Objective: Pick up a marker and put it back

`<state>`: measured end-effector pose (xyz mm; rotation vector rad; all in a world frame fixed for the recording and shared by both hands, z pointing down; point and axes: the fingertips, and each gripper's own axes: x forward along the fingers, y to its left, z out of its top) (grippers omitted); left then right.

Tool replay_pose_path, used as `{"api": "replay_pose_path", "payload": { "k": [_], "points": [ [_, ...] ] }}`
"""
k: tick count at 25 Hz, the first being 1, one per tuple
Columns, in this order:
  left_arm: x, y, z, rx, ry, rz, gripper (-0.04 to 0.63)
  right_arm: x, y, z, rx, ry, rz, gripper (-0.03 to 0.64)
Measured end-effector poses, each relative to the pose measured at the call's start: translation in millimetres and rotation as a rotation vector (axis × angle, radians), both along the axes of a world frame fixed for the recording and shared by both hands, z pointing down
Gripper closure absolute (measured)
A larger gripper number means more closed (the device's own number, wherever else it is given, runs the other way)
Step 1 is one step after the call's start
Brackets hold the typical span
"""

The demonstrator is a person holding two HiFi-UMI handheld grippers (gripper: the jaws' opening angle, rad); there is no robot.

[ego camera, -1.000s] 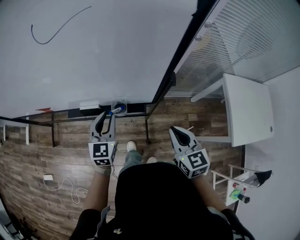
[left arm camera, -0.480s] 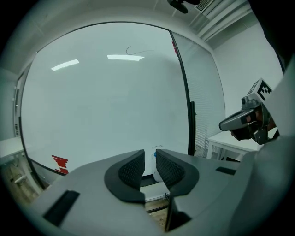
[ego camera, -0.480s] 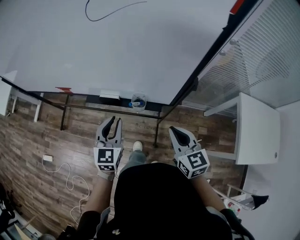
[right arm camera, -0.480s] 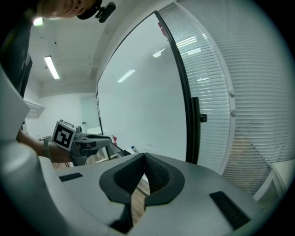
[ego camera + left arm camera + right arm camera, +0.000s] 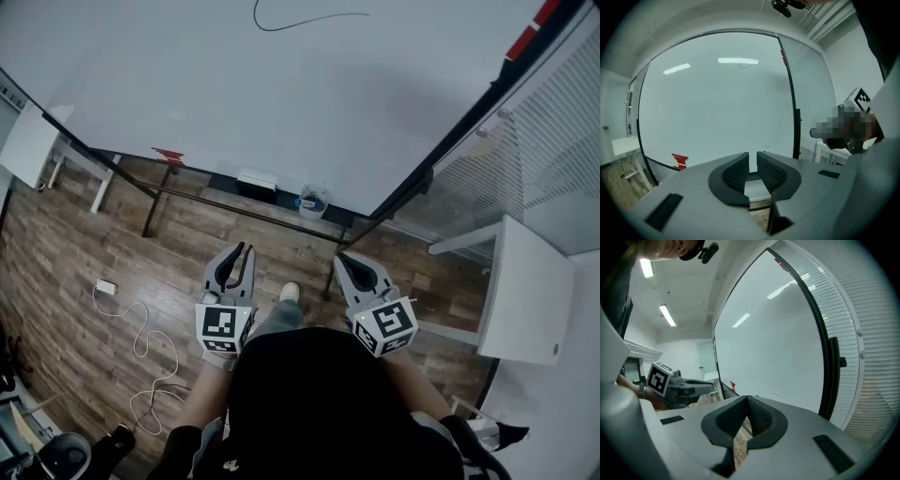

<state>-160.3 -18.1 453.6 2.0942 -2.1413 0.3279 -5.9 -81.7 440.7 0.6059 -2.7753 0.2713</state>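
The marker point(image 5: 306, 201), blue-capped, stands in a clear cup point(image 5: 315, 192) on the ledge along the whiteboard's point(image 5: 281, 94) bottom edge, toward its right corner, just beside a white box point(image 5: 255, 178); a thin black line point(image 5: 309, 18) curves near the board's top edge. The left gripper point(image 5: 240, 255) hangs over the wooden floor point(image 5: 84, 234), well short of the cup, released, with a narrow gap between its jaws and nothing in it; the right gripper point(image 5: 345, 260) is level with it, clenched on nothing, jaw tips touching. A white cable point(image 5: 141, 347) trails across the floor at the left.
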Motion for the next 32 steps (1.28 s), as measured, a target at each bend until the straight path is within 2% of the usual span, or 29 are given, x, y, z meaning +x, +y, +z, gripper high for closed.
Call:
{"api": "replay_pose_path", "payload": {
  "k": [9,18,32],
  "points": [
    [-1.8,21.5,-10.1,0.011,0.004,-0.023,0.537,-20.0,16.8,-5.8,0.007,-0.027,-0.063,0.589],
    [1.4,31.9,-8.3,0.005,0.016,-0.015,0.541,-25.0,27.8,-7.7,0.028,-0.002,-0.093,0.589],
    [7.4,30.1,-6.7,-0.001,0.022,0.034,0.545,-19.0,31.2,-7.4,0.022,0.002,-0.053,0.589]
  ]
}}
